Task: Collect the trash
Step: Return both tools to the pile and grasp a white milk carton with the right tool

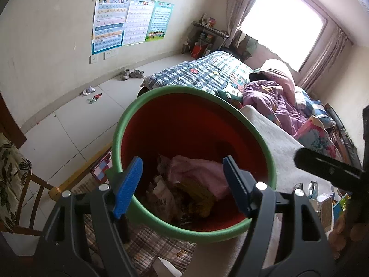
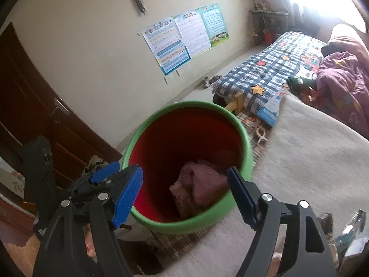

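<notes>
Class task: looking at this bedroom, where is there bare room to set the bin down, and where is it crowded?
Free: the tiled floor between the poster wall and the bed. Crowded: the bed's far end under bedding, and scraps by the wall.

I'm seeing both wrist cams pointing steeply down into the green-rimmed bin (image 1: pixel 194 161), close above it. Left cam is sitting right over the bin's near rim, its left gripper (image 1: pixel 182 184) framing the opening. Right cam is looking at the bin (image 2: pixel 188 161) from slightly farther back. Both are sharing the bin, the bed (image 1: pixel 207 71) behind it and the wall posters (image 2: pixel 184 34).
</notes>
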The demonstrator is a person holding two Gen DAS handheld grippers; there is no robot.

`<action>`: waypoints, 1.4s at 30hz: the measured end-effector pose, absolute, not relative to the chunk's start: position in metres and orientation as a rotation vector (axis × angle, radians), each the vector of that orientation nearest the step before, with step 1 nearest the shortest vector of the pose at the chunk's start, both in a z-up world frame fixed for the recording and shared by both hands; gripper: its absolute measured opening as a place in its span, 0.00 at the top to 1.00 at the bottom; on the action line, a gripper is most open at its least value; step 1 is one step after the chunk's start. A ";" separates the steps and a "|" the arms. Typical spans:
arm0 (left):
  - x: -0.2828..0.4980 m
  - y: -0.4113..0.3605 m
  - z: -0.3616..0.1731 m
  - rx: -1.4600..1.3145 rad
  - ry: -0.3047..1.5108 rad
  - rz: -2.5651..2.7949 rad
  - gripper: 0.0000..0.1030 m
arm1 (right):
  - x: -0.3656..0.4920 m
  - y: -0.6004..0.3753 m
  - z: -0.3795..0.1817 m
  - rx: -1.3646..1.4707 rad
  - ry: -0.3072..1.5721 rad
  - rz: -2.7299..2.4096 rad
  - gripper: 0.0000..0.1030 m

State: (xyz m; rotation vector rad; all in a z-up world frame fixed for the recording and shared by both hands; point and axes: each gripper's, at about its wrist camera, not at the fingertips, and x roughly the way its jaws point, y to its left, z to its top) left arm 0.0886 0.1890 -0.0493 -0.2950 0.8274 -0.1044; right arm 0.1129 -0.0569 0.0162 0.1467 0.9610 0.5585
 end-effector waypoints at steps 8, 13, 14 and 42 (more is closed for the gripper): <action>0.087 0.166 -0.047 -0.261 0.834 -0.166 0.33 | 0.087 -0.116 0.022 0.170 0.943 0.463 0.28; 0.084 0.143 -0.046 -0.237 0.847 -0.220 0.33 | 0.074 -0.173 0.023 0.186 0.936 0.356 0.28; 0.082 0.136 -0.045 -0.227 0.847 -0.234 0.33 | 0.071 -0.191 0.021 0.190 0.944 0.321 0.28; 0.017 0.000 -0.042 -0.105 0.895 -0.334 0.30 | 0.028 -0.335 -0.072 0.414 1.215 0.335 0.16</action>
